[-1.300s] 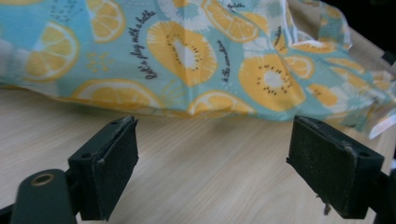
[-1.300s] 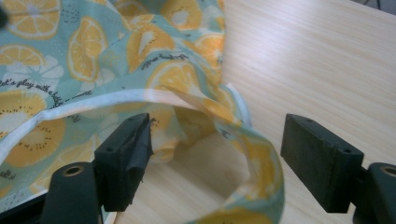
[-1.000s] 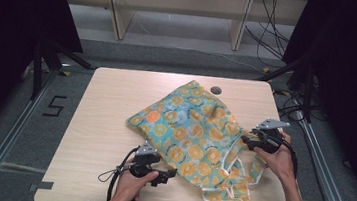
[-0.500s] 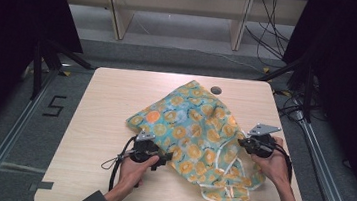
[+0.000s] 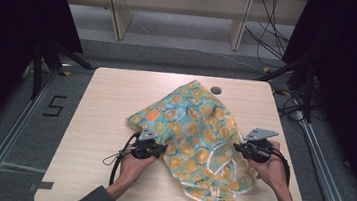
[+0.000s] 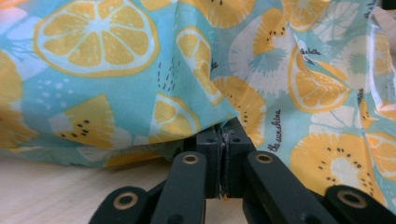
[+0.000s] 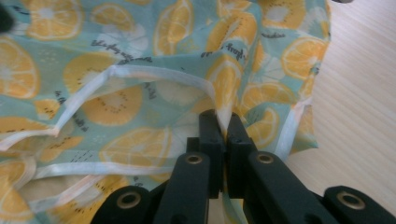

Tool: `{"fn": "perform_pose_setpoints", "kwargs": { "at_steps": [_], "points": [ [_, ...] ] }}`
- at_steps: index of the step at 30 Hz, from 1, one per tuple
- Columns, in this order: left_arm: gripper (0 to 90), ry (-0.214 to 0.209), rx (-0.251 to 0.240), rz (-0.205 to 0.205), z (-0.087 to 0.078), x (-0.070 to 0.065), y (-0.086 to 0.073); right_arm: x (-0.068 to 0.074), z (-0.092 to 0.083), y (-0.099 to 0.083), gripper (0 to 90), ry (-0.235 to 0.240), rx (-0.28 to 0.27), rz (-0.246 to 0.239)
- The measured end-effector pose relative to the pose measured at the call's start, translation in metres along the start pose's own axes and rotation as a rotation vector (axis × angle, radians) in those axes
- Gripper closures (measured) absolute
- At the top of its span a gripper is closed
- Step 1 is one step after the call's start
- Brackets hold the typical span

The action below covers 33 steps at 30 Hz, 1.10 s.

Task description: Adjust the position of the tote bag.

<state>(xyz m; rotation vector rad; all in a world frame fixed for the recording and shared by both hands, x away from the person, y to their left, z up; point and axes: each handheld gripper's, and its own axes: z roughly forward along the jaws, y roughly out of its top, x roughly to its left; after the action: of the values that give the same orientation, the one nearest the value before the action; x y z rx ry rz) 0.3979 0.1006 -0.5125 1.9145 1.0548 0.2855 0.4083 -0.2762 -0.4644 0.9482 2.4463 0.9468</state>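
A crumpled turquoise cotton cloth printed with orange citrus slices and trimmed in white binding (image 5: 194,142) lies across the middle and right half of the pale wooden table (image 5: 94,122), reaching from near the small dark round hole in the tabletop (image 5: 216,90) at the far edge down to the near edge, bunched in folds with its white-edged hems curling on the right; in the left gripper view the fabric (image 6: 140,79) rises in a soft fold printed with large lemon rounds; the left hand (image 5: 131,168) comes up from the near edge with its forearm angled inward, carrying the black left gripper (image 5: 160,150), which points right and has just closed, its jaws clenched on the cloth's left edge where the fabric slips between the pads; the right hand (image 5: 272,170) reaches in from the near right corner, and the black right gripper (image 5: 236,147) points left, likewise just closed and pinching a fold beside a white hem (image 7: 154,74); the table's left half lies bare, and a narrow strip of wood shows along the right edge beyond the cloth.
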Motion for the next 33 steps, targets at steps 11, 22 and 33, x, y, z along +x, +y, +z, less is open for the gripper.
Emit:
{"fn": "perform_pose_setpoints", "kwargs": {
  "at_steps": [11, 22, 33],
  "points": [
    [88.8, 0.11, 0.008, -0.006, -0.014, 0.058, 0.012, 0.064, 0.011, 0.016, 90.0, 0.167, -0.042, -0.092],
    [87.1, 0.146, -0.021, -0.082, -0.024, 0.099, 0.016, 0.126, 0.028, 0.029, 90.0, 0.311, -0.03, -0.218],
    [40.5, 0.13, 0.038, 0.034, -0.072, 0.067, 0.025, 0.116, 0.015, 0.032, 85.5, 0.296, -0.09, -0.183]
  ]
}}
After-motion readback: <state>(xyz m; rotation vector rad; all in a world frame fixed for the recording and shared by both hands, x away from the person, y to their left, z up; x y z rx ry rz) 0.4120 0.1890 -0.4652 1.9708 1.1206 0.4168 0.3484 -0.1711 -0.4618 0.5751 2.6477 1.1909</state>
